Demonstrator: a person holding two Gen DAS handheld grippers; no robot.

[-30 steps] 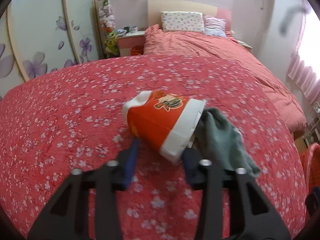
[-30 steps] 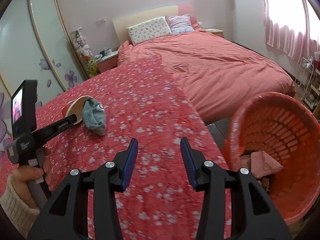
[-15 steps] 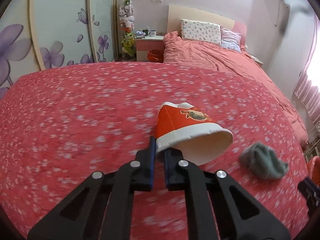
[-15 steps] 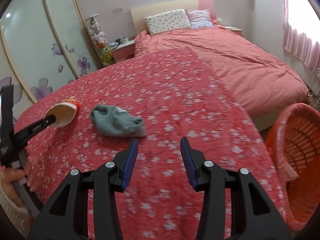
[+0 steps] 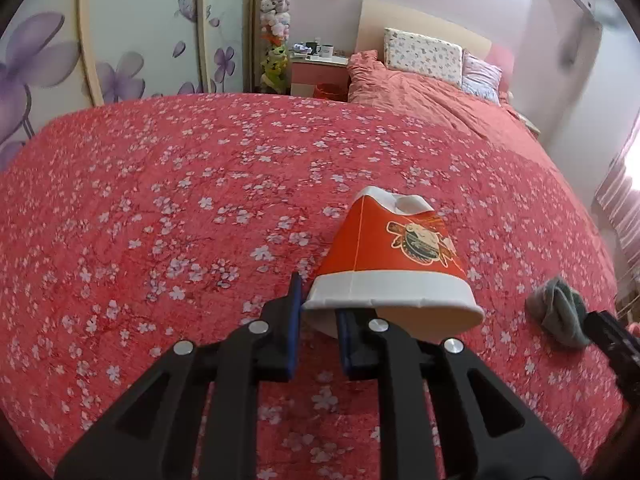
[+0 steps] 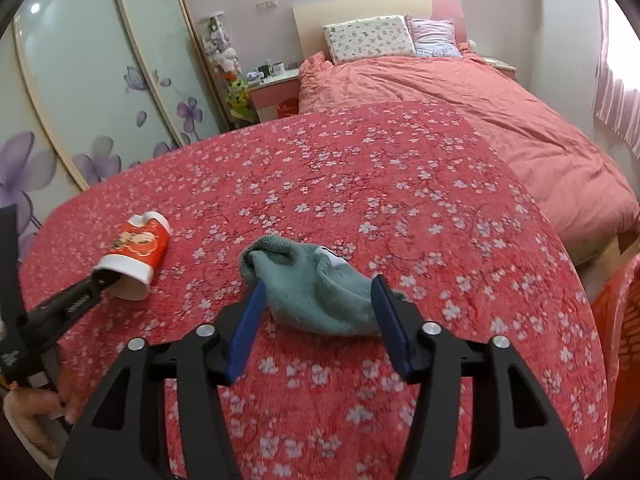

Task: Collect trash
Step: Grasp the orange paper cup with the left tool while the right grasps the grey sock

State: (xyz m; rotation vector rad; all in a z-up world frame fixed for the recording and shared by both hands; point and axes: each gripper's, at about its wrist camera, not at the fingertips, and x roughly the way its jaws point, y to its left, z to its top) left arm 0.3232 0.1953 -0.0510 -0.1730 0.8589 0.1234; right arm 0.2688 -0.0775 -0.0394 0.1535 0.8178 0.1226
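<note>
An orange paper cup with a white rim points its mouth at the left wrist camera, over the red floral bedspread. My left gripper pinches its rim, one finger outside and one inside; the jaws are opening a little with the rim still between them. The right wrist view shows the same cup on the left gripper. A grey-green sock lies crumpled on the bedspread between the fingers of my right gripper. Those jaws are opening and the pads stand clear of the sock.
An orange plastic basket stands off the bed's right edge. A hand holds the left gripper at lower left. Beyond the floral cover lie a pink duvet and pillows. Wardrobe doors and a nightstand stand at the back left.
The left gripper closed on the cup's rim and pulled the cup away from the sock. The right gripper swung left from the basket to straddle the sock, its jaws now wider.
</note>
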